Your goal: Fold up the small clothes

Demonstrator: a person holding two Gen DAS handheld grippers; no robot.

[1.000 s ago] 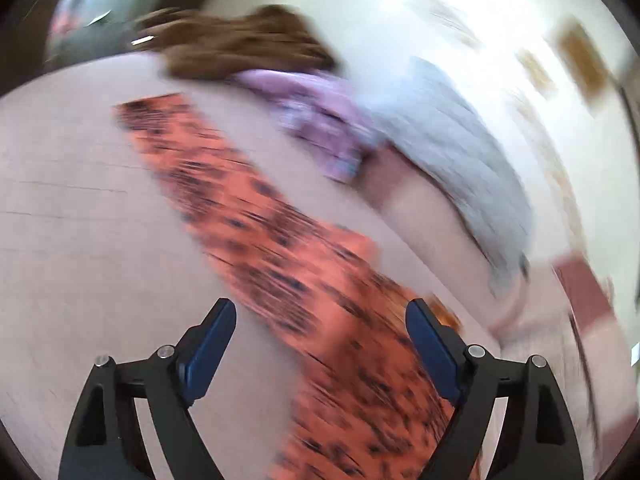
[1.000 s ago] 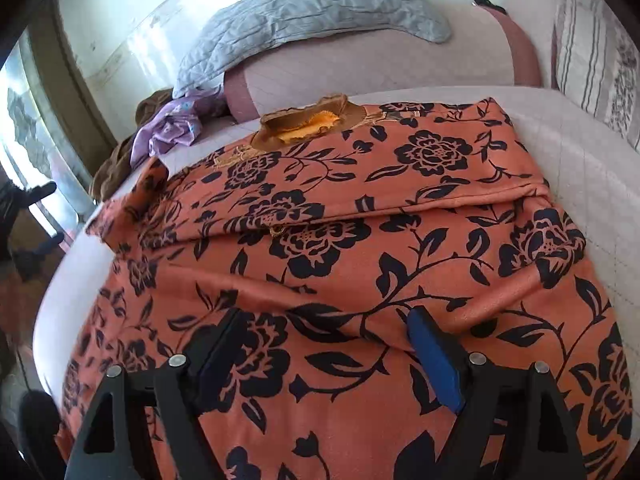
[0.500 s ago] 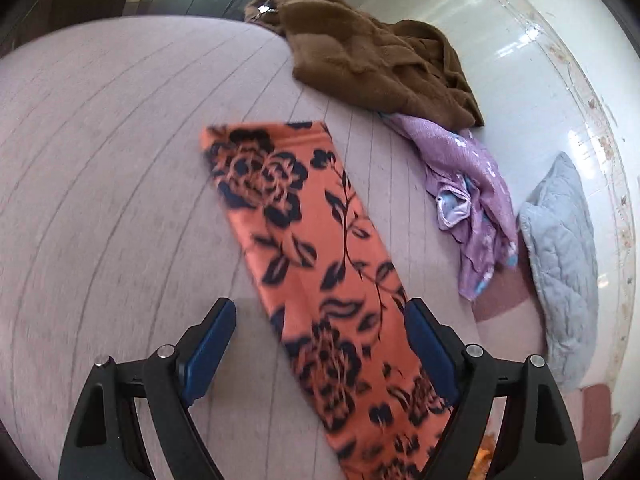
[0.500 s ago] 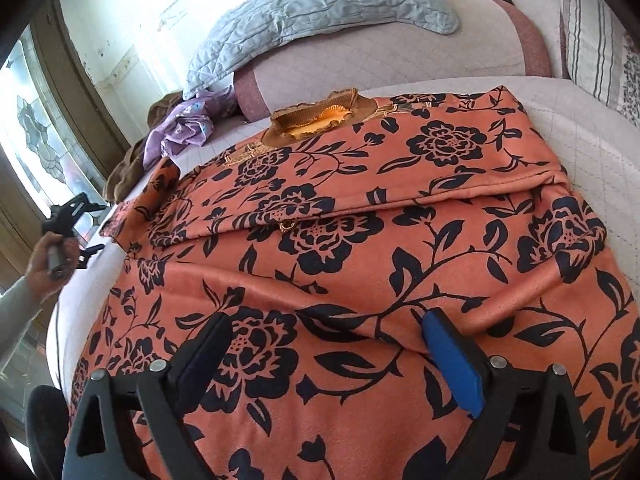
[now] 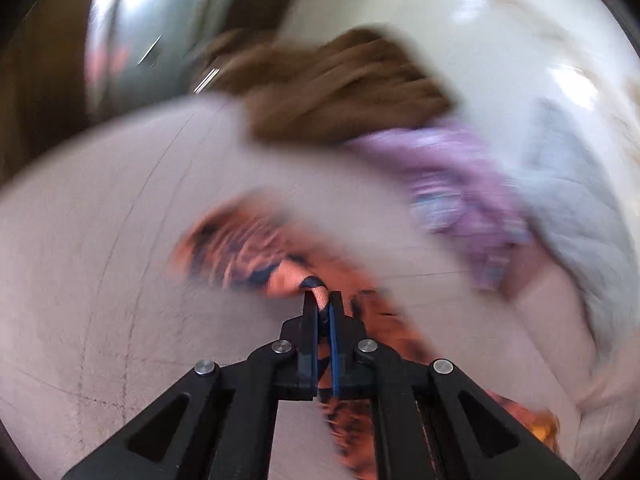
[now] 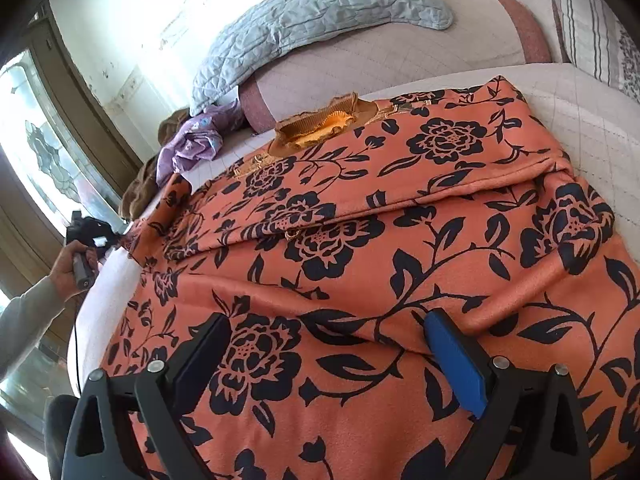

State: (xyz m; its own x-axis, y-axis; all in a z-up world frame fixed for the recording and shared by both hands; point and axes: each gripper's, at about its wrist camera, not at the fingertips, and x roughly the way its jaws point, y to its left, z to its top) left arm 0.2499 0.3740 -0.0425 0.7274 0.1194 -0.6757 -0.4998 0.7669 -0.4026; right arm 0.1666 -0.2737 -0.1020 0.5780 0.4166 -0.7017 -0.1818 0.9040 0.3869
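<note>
No readable text, label, brand or number shows anywhere

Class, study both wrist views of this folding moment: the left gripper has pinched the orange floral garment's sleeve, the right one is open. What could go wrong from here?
1. The left gripper pinches only a small tuft at the sleeve end of the orange floral garment; a fast pull may slip it free.
2. The right gripper is open over the garment, so nothing pins it; the folded layer may drag out of line.
3. The purple cloth lies close to the sleeve and could get caught.
</note>
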